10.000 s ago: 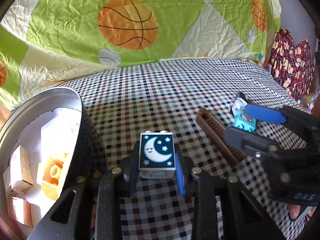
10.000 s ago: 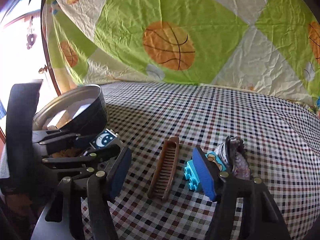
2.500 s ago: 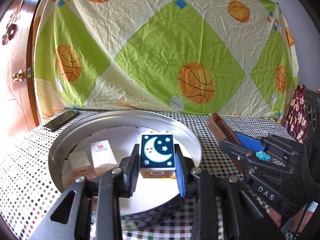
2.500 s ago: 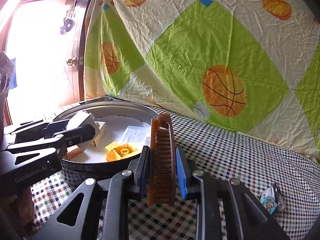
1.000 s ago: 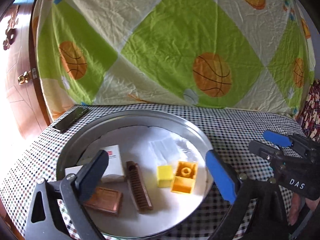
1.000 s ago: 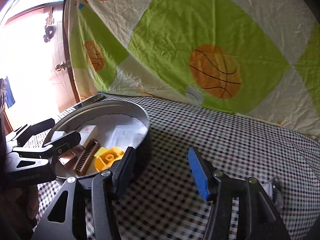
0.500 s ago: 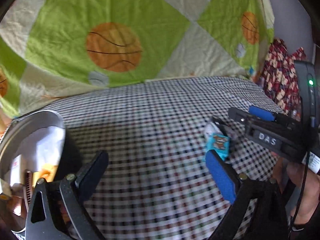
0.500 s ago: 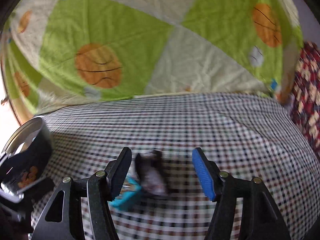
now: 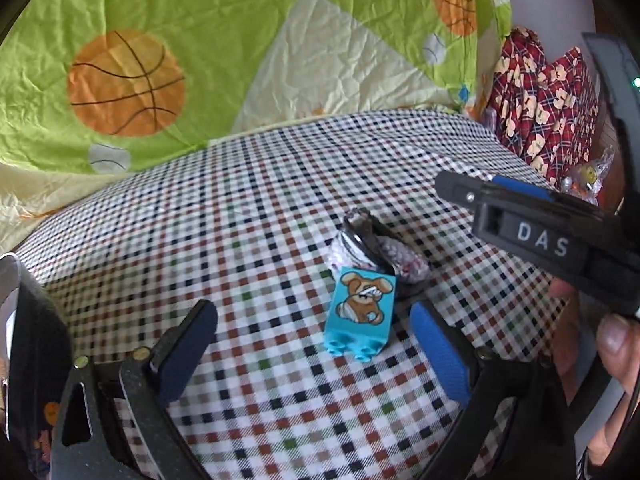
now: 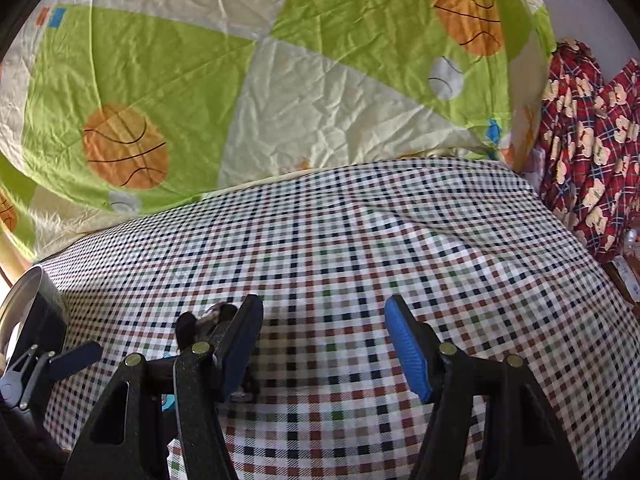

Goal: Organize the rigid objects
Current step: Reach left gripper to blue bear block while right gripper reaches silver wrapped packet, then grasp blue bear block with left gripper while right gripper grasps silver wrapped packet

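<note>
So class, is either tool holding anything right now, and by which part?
Nothing is held. The left tool and right tool are both open; the blue block lies free on the tablecloth.

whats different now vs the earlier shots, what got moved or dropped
The moon block and the brown comb, held earlier, were let go into the round tin. Both grippers swung away to the last pieces on the checked cloth. The left gripper is open toward the blue bear block; the right gripper, jaws just opened wider, holds nothing. The bear block and the dark hair clip stayed put.
</note>
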